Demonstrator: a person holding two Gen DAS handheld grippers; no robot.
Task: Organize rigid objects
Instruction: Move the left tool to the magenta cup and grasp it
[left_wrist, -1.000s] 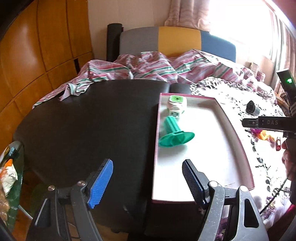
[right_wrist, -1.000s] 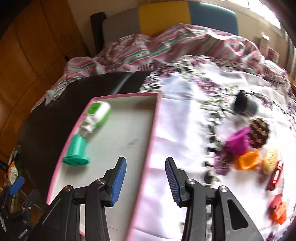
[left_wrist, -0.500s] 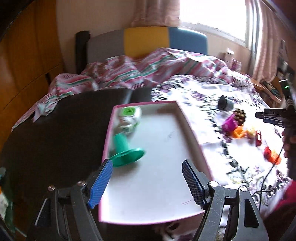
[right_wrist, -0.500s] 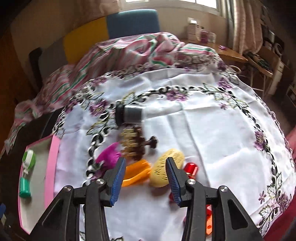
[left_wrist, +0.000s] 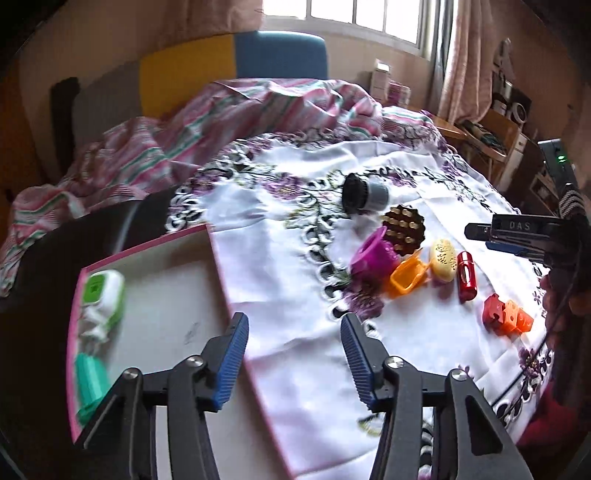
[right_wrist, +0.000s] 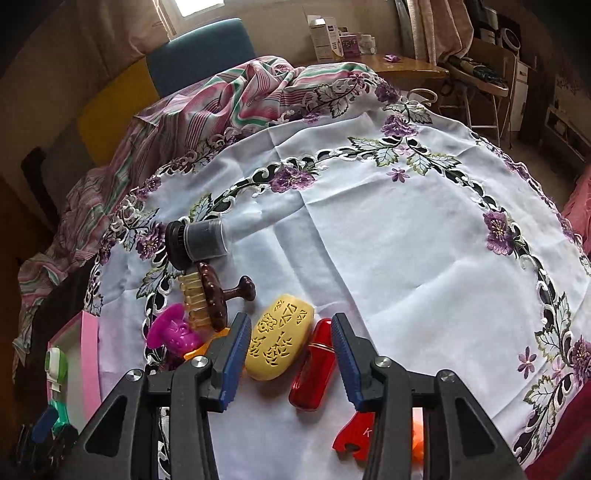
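Observation:
Small rigid items lie on the white flowered cloth: a grey-black cylinder (left_wrist: 365, 194), a brown brush (left_wrist: 404, 225), a purple toy (left_wrist: 373, 254), an orange piece (left_wrist: 406, 277), a yellow oval case (right_wrist: 280, 343), a red capsule (right_wrist: 314, 373) and red-orange blocks (left_wrist: 506, 319). My right gripper (right_wrist: 290, 354) hovers open just above the yellow case and red capsule, touching neither. My left gripper (left_wrist: 293, 354) hangs over the cloth beside the pink-rimmed tray (left_wrist: 218, 266); its jaws are closing with nothing between them. In the tray lie a green-white device (left_wrist: 101, 299) and a teal piece (left_wrist: 90, 380).
A striped pink sheet (left_wrist: 229, 122) is bunched at the far side before a yellow and blue headboard. A wooden desk with boxes (right_wrist: 391, 66) stands at the back right. A flat red piece (right_wrist: 354, 435) lies under my right gripper's frame. Bare cloth spreads to the right.
Both views have swung right, from the tray to the items on the cloth. My left jaws now stand narrower. My right gripper has come over the yellow case and red capsule.

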